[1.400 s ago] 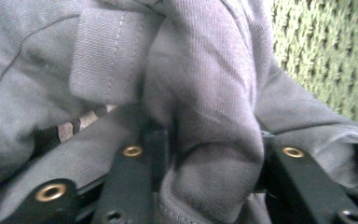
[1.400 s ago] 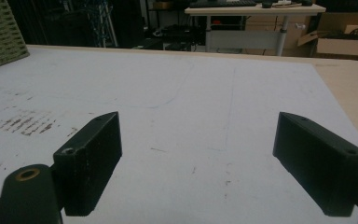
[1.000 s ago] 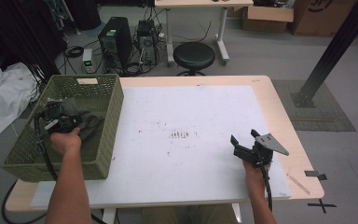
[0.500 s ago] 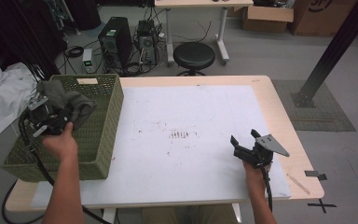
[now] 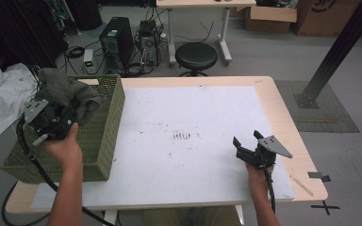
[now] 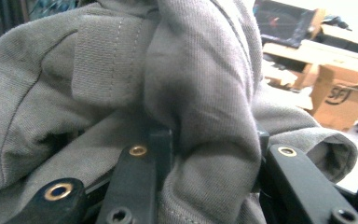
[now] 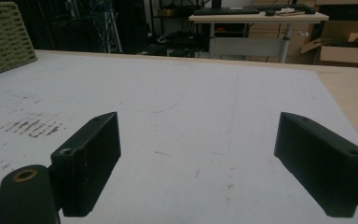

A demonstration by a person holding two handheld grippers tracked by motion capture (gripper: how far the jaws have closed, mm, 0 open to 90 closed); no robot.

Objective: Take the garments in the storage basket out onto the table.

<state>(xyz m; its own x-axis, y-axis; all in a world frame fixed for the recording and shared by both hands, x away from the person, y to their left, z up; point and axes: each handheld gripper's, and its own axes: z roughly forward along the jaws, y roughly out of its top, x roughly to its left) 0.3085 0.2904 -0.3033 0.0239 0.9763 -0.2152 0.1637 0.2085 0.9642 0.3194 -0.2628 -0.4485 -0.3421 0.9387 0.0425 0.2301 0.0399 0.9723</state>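
Wooden table, white mat, green basket on it.

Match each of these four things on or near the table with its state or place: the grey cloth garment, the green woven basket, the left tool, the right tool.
Things:
1. grey cloth garment
2. green woven basket
3. left tool
4. right tool

States or places:
A. open, with nothing between its jaws
B. standing on the table's left end
C. shut on fabric
D. lifted over the basket

Pairs: 1-D, 2-B, 3-C, 4-A
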